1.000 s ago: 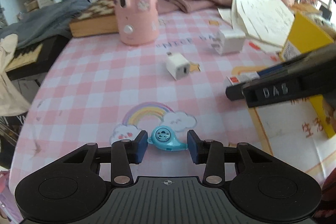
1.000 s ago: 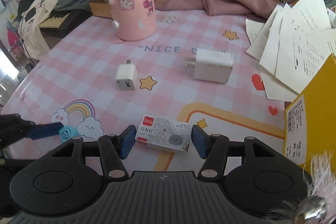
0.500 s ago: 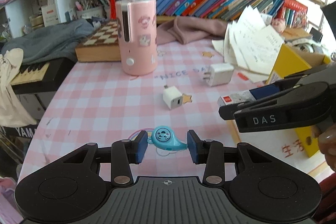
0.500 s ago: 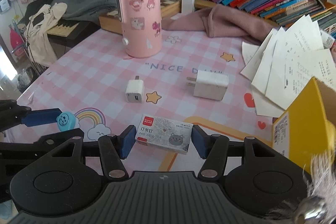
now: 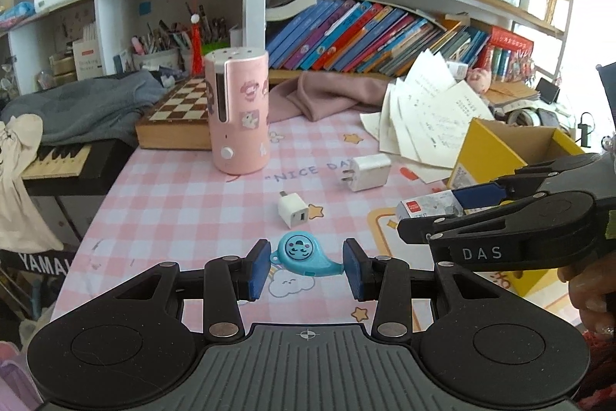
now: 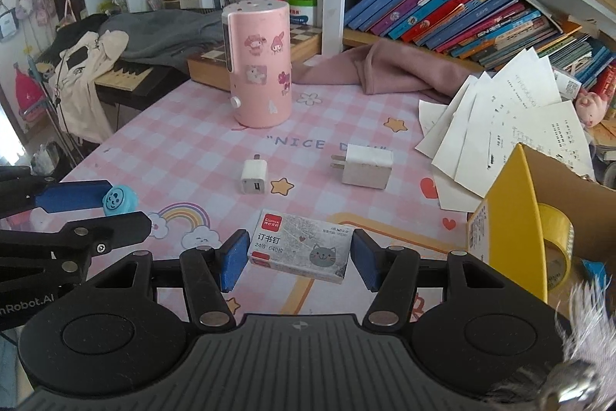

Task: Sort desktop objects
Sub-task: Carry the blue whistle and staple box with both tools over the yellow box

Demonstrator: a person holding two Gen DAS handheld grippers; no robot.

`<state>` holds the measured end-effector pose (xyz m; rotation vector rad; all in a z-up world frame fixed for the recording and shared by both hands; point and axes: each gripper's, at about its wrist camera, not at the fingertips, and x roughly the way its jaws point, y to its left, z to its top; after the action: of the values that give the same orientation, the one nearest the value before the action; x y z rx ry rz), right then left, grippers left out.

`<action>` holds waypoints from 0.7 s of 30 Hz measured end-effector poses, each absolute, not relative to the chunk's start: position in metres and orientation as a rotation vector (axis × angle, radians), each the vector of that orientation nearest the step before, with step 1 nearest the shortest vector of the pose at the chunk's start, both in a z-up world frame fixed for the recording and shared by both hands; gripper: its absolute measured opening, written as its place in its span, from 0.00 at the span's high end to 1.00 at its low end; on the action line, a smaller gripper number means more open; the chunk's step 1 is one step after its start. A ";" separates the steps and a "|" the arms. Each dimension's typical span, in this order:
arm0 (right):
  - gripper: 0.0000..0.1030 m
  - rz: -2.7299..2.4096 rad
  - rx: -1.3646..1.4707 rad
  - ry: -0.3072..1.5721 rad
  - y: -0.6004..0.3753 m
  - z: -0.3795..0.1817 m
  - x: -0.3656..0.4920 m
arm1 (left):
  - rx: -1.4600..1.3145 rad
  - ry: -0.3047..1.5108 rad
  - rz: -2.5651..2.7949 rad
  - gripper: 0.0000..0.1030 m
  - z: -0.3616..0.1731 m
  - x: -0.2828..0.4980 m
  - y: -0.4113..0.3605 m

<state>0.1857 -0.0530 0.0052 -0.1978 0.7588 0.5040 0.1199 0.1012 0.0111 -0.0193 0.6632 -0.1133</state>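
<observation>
My left gripper (image 5: 306,268) is shut on a small blue teardrop-shaped toy (image 5: 302,254) with a face and holds it above the pink checked desk mat (image 5: 184,203). The toy also shows in the right wrist view (image 6: 119,199). My right gripper (image 6: 294,259) is shut on a grey staple box (image 6: 300,245) with a cat drawing, held above the mat; the box also shows in the left wrist view (image 5: 431,205). A small white charger (image 6: 254,177) and a larger white plug adapter (image 6: 365,166) lie on the mat.
A pink cylinder with stickers (image 6: 260,80) stands at the back of the mat. A yellow cardboard box (image 6: 516,218) with a tape roll (image 6: 554,238) inside stands at the right. Loose papers (image 6: 512,126), a pink cloth (image 6: 389,68), a chessboard (image 5: 181,111) and bookshelves lie behind.
Both grippers have risen from the mat with their objects held, so the toy and the staple box are now lifted and more of the shelves is in view.
</observation>
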 end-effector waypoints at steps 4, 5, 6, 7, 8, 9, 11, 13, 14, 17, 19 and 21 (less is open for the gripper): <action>0.46 0.494 -0.190 0.743 -0.055 0.010 0.170 | -0.017 0.647 -0.125 0.62 0.016 0.108 0.101; 0.46 0.491 -0.189 0.740 -0.056 0.011 0.165 | -0.017 0.645 -0.128 0.62 0.017 0.104 0.101; 0.46 0.489 -0.186 0.737 -0.057 0.012 0.160 | -0.017 0.642 -0.133 0.62 0.018 0.100 0.100; 0.46 0.486 -0.184 0.736 -0.059 0.012 0.156 | -0.016 0.639 -0.137 0.62 0.019 0.096 0.100; 0.46 0.484 -0.181 0.736 -0.060 0.013 0.151 | -0.016 0.636 -0.142 0.62 0.020 0.092 0.099; 0.46 0.480 -0.178 0.734 -0.061 0.013 0.146 | -0.014 0.633 -0.146 0.62 0.021 0.088 0.099; 0.46 0.474 -0.170 0.730 -0.064 0.015 0.135 | -0.012 0.628 -0.154 0.62 0.023 0.078 0.098; 0.46 0.466 -0.161 0.725 -0.067 0.017 0.124 | -0.009 0.624 -0.161 0.62 0.025 0.069 0.098; 0.46 0.461 -0.156 0.723 -0.068 0.017 0.119 | -0.007 0.623 -0.165 0.62 0.025 0.064 0.098; 0.46 0.444 -0.143 0.718 -0.074 0.019 0.102 | -0.002 0.622 -0.179 0.62 0.027 0.051 0.096; 0.46 0.432 -0.135 0.717 -0.078 0.019 0.090 | -0.001 0.621 -0.193 0.62 0.028 0.042 0.094; 0.46 0.416 -0.127 0.715 -0.084 0.020 0.078 | 0.003 0.619 -0.207 0.62 0.029 0.035 0.090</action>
<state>0.0781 -0.0838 0.0199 -0.1273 0.7149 0.4164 0.0347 0.0903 0.0288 0.0029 0.6187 -0.2074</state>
